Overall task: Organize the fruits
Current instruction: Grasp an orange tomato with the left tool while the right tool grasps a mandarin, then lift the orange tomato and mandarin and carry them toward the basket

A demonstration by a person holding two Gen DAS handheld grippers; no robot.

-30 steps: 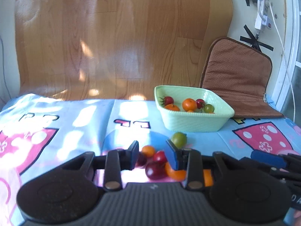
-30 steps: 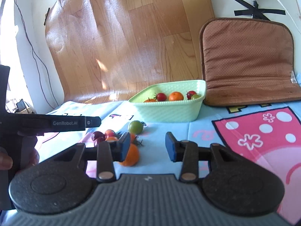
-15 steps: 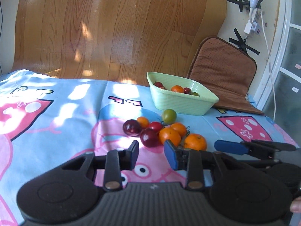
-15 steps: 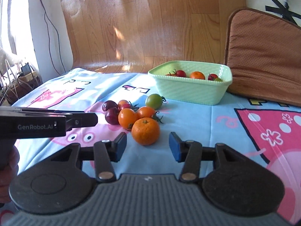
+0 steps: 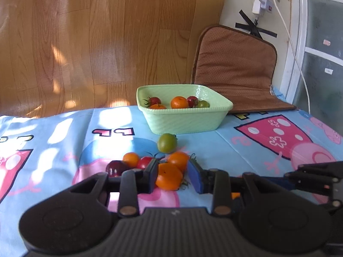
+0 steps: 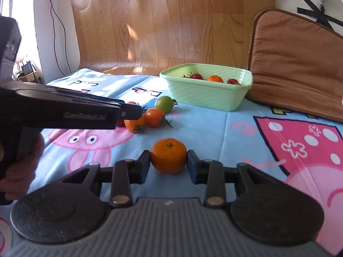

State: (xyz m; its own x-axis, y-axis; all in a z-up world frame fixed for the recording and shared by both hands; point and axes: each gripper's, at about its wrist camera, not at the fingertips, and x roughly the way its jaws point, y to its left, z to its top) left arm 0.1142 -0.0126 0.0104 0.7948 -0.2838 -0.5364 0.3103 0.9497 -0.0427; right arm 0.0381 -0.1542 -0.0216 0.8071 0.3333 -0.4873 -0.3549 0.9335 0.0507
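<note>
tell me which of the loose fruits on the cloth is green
The green tomato, lying alone on the cloth just in front of the mint basket. The other loose fruits are orange, red or dark purple and sit nearer the claws.

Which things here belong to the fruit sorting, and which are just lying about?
Job: mandarin, orange tomatoes, green tomato, red tomato, plum, bowl with fruit already inside.
Lying about: cushion, power strip on the wall, cloth underneath.
</note>
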